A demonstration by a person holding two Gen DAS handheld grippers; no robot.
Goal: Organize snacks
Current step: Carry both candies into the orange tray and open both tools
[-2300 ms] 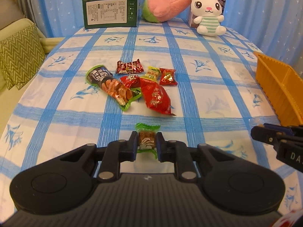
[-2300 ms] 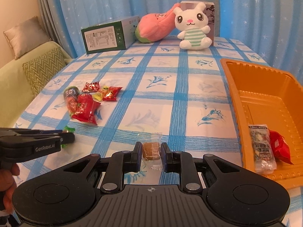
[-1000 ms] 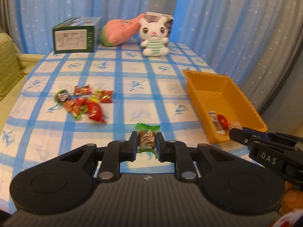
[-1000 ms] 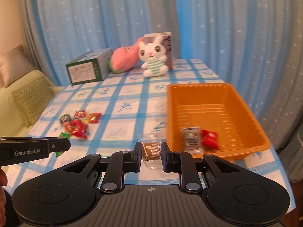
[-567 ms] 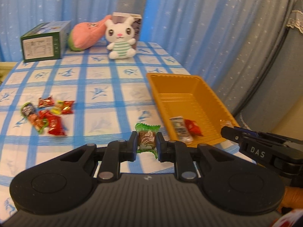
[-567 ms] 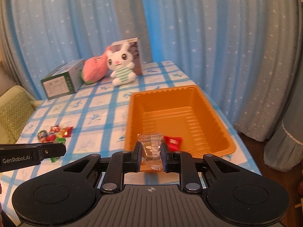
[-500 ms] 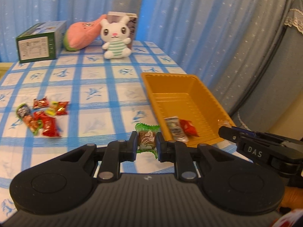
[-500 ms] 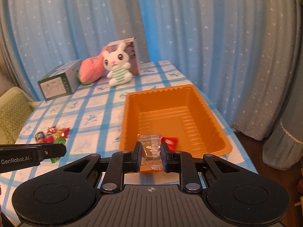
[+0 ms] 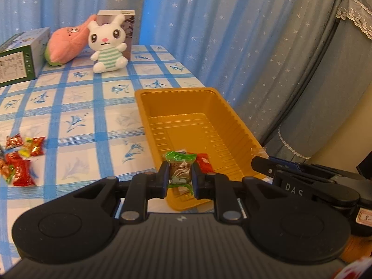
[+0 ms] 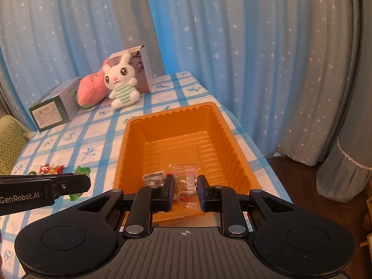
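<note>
Both grippers are matte black: left gripper with blue-edged fingers and silver pivot screws, marked "GenRobot.AI"; right gripper ribbed-bodied, lettered "DAS".

I see the orange tray open on top, far half bare; two packets crowd its near end. Bench left of it is free up to the snack pile. Plush rabbit and boxes block the far edge.

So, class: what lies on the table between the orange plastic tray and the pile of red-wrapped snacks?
Only bare checked tablecloth between tray and snacks, in the left wrist view.
</note>
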